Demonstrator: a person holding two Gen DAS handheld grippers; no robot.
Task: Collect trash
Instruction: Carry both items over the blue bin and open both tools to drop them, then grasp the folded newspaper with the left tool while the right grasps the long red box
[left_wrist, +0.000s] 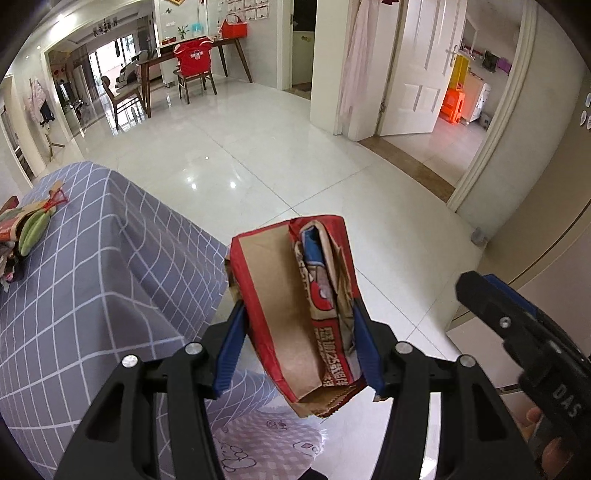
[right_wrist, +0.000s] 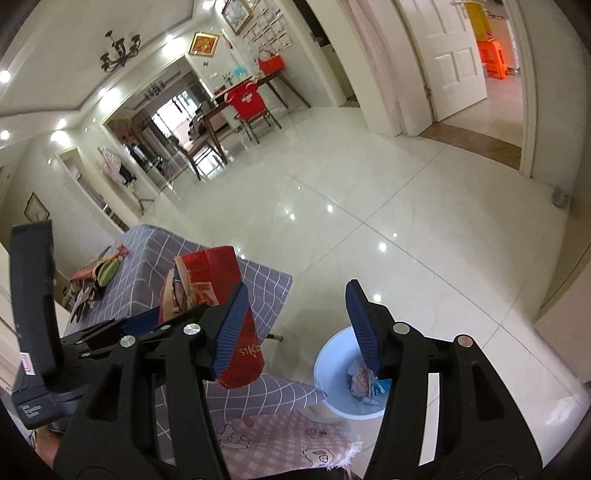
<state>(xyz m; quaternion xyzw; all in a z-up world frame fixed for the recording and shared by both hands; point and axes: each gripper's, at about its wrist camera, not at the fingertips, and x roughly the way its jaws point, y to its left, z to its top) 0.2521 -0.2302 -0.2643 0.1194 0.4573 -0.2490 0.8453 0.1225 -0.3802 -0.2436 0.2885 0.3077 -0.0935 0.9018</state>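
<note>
A crumpled red and brown paper bag (left_wrist: 295, 314) hangs in the air past the table's corner, and my left gripper (left_wrist: 298, 314) is shut on it, a blue pad pressing each side. In the right wrist view the same bag (right_wrist: 210, 269) shows behind the left finger of my right gripper (right_wrist: 298, 291), which stands open with nothing between its pads. Below that gripper a light blue bin (right_wrist: 328, 354) sits on the floor with several wrappers (right_wrist: 364, 380) inside. My right gripper (left_wrist: 480, 295) also shows at the right edge of the left wrist view.
A table under a grey checked cloth (left_wrist: 92, 277) stands to the left, with a pile of more trash (left_wrist: 26, 229) at its far end. Pink checked fabric (right_wrist: 280, 435) lies low in front. White floor tiles (left_wrist: 258, 166) stretch to a dining table, chairs and an open door.
</note>
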